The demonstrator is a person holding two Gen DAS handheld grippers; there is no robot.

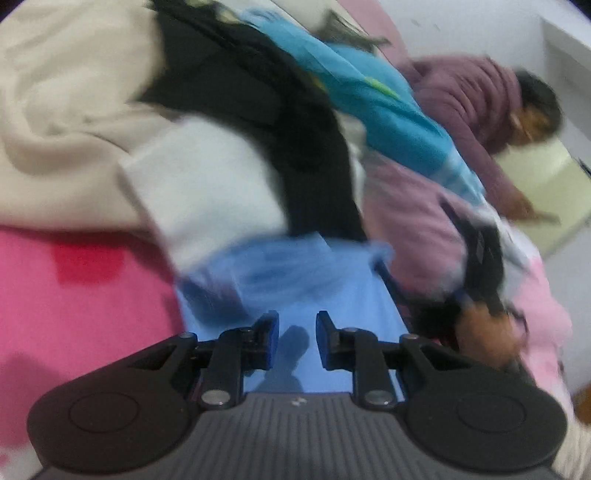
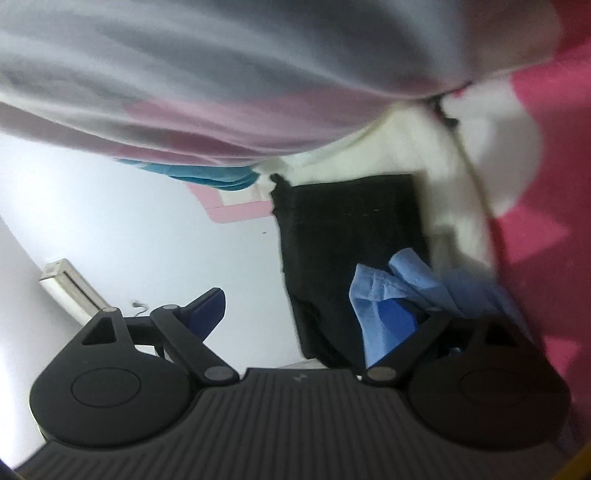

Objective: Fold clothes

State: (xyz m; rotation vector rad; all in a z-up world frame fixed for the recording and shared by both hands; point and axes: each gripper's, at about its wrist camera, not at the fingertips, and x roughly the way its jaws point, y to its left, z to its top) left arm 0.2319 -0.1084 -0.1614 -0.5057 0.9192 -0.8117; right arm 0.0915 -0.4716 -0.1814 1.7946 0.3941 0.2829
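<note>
Lying flat under the left gripper (image 1: 297,341), a light blue garment (image 1: 295,280) spreads over a pink sheet (image 1: 74,314), its far edge crumpled. The fingers (image 1: 267,341) stand a little apart over the cloth, grasping nothing. Beyond it clothes are heaped: a white piece (image 1: 207,192), a black one (image 1: 277,110), a cream one (image 1: 66,110), a turquoise one (image 1: 388,110) and a mauve-pink one (image 1: 406,221). On the far right a person in a purple jacket (image 1: 476,96) leans over a pale yellow-green surface (image 1: 539,188) by a white wall (image 1: 461,29). A hand (image 1: 484,332) shows at the near right among dark straps. The right gripper (image 2: 325,306) is released and spread wide; a fold of the blue cloth lies against its right finger, whose tip is hidden, with black fabric (image 2: 351,240) behind. A greyish-pink cloth (image 2: 221,92) hangs across the top.
</note>
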